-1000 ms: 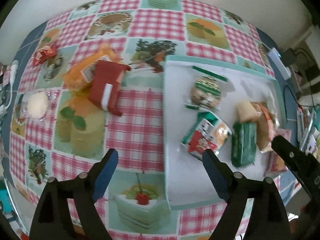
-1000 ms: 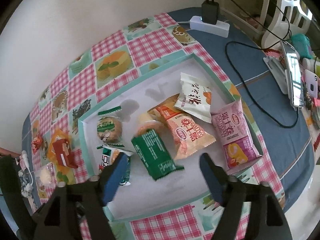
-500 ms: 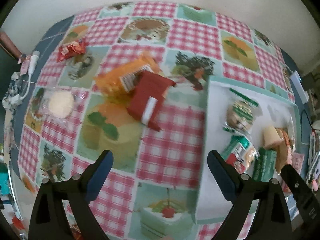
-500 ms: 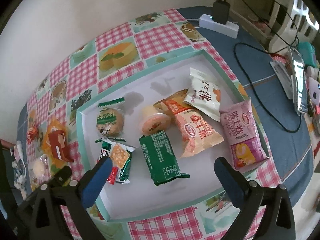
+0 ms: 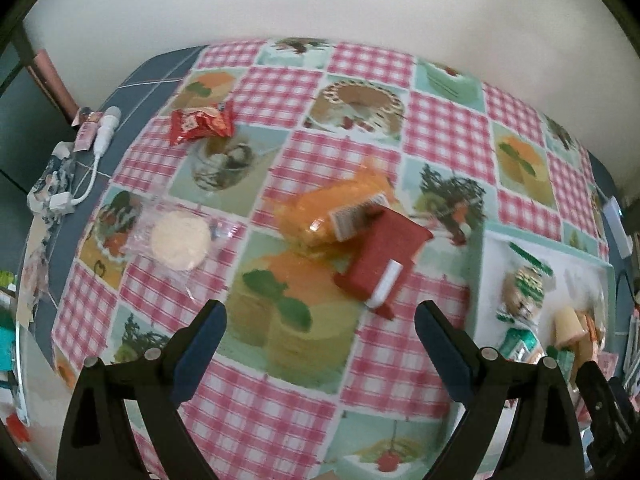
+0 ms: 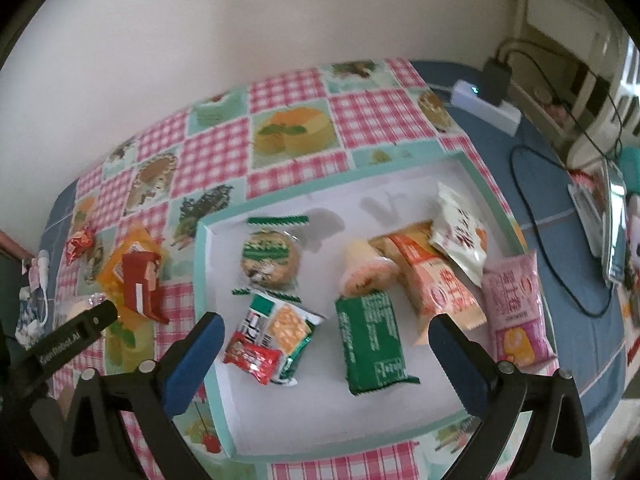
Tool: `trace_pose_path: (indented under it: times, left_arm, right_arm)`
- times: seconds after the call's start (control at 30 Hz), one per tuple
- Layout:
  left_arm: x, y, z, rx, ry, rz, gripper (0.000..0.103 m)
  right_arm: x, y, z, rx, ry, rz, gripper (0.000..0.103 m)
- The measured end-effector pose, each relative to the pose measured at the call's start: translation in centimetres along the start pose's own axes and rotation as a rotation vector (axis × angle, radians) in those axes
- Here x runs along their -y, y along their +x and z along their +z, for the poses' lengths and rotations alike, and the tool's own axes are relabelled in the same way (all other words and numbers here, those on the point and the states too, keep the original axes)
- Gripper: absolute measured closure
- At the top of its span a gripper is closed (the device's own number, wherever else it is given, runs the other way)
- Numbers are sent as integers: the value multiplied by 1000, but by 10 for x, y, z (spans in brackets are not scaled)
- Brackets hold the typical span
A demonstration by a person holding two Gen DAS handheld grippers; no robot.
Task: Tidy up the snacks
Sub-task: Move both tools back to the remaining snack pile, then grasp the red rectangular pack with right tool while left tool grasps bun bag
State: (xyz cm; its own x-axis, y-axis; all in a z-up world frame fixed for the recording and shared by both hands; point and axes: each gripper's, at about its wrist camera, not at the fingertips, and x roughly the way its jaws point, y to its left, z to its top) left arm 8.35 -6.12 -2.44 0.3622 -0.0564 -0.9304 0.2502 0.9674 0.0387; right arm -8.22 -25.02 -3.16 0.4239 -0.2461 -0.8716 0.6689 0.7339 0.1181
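My left gripper [image 5: 320,336] is open and empty above the checked tablecloth. Ahead of it lie a dark red packet [image 5: 384,260] partly on an orange packet [image 5: 332,208], a round pale cake in clear wrap [image 5: 180,240] to the left, and a small red packet [image 5: 202,122] far left. My right gripper [image 6: 326,344] is open and empty over the teal-rimmed white tray [image 6: 208,300]. The tray holds a green packet [image 6: 372,344], a cracker packet [image 6: 276,332], a round cookie [image 6: 270,258], a pink packet [image 6: 516,312] and other snacks.
A white power strip with a black plug [image 6: 486,100] and black cables [image 6: 560,248] lie on the blue cloth at the right. A white cable and small items [image 5: 80,168] sit at the table's left edge. The wall is close behind the table.
My left gripper has swung left, away from the tray, and now faces the loose snacks on the cloth. My right gripper has drawn back a little over the tray.
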Motion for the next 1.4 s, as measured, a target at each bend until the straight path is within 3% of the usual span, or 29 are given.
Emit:
trace_pose_path:
  times: [0.23,0.57,1.03,1.23,1.4]
  left_arm:
    - [-37,6,9,25,-72,34,8]
    - [-108,17,26,29,-207,114,8]
    - [-184,32,37,48,-404,-8,8]
    - [-184,48,39,5,-413,-45,8]
    - [-172,68,41,-50,-390,-81,8]
  right_arm:
    - [-15,10,-3,-6,-29,7,0]
    - [-48,18,-2,22,-78,83,0]
    - [-122,27,3,62,-136,198,0]
    - [-148,41,3,48,-168,182,1]
    - [-163,53,2,25,-195,169,12]
